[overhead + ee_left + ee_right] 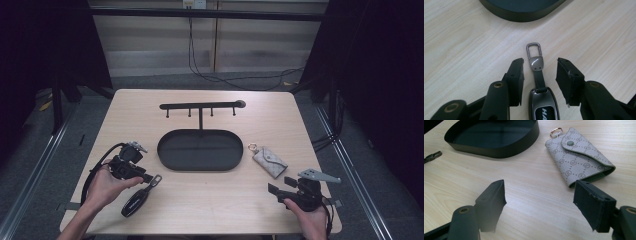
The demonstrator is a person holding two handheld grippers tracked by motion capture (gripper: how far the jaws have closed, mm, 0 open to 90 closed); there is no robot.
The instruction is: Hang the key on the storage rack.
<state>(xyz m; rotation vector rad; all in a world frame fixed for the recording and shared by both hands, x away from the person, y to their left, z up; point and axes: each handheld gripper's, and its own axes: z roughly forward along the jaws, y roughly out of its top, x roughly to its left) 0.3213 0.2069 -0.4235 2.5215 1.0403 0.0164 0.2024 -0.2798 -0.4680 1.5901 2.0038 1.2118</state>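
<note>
I note my left gripper [540, 67] spread astride the black car key fob's [543, 106] strap, seemingly untouched; right gripper [540, 203] spread, empty.

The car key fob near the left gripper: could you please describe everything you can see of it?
The car key fob is a dark, glossy body with a metallic rim and white lettering that is cut off by the frame edge. A short dark strap runs from its top to a grey metal tab, which ends in a rectangular metal clasp. It lies flat on the light wooden table, in front of the black oval tray. The left gripper straddles the strap with jaws apart, not touching it.
</note>
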